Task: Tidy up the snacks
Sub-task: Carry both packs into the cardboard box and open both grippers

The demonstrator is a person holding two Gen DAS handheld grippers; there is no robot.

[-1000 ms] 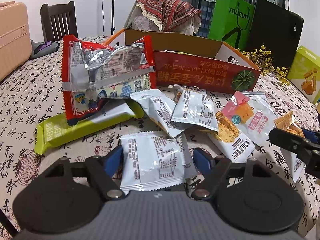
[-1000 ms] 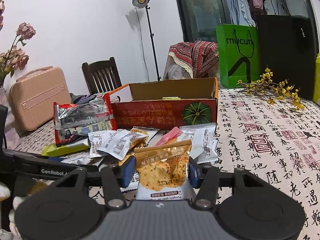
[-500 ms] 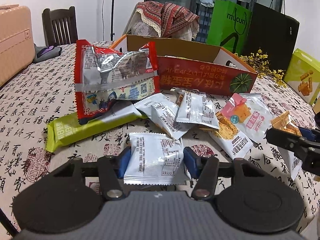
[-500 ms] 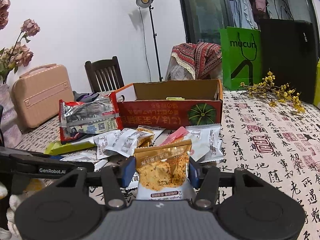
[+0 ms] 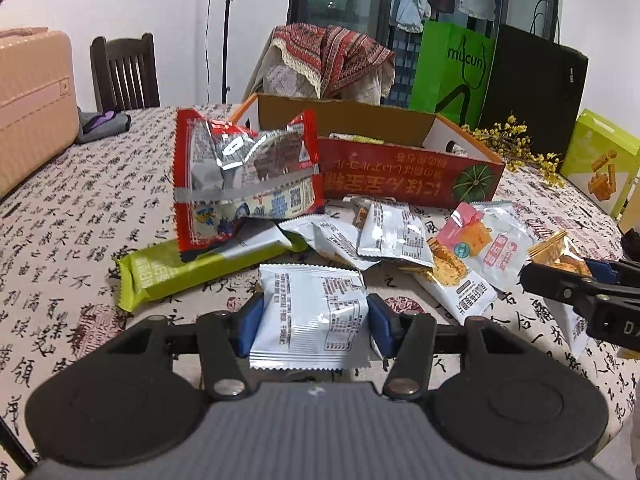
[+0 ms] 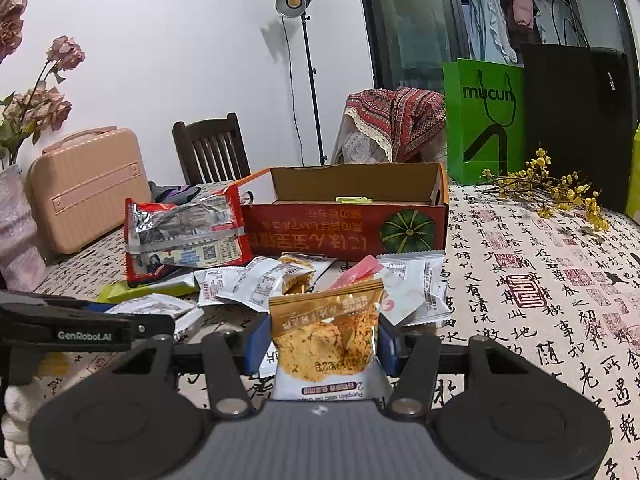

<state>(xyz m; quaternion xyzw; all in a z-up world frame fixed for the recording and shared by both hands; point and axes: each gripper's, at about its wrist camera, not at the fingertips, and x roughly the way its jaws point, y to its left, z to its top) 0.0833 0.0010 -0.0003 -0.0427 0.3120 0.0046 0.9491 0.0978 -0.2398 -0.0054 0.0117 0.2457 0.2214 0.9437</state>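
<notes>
My left gripper (image 5: 314, 320) is shut on a white snack packet (image 5: 316, 304), held just above the tablecloth. My right gripper (image 6: 322, 344) is shut on a gold crisp packet (image 6: 326, 332), upright between its blue pads. Beyond both stands an open red cardboard box (image 5: 400, 176) (image 6: 344, 232) with a pumpkin picture. A red and silver bag (image 5: 244, 176) leans on the box's left end, over a green bar (image 5: 192, 268). Several small packets (image 5: 392, 232) lie loose in front of the box. The right gripper's finger (image 5: 580, 284) shows at the left wrist view's right edge.
A table with a calligraphy-print cloth (image 6: 540, 280) holds yellow flower sprigs (image 6: 548, 188), a green bag (image 6: 484, 120), a black bag (image 6: 576, 120) and a yellow-green box (image 5: 600, 160). A pink case (image 6: 88, 188) and a wooden chair (image 6: 212, 152) stand at far left.
The left gripper's jaws closed onto the white packet and lifted it slightly off the cloth. The right gripper kept its hold on the gold packet and stayed in place.
</notes>
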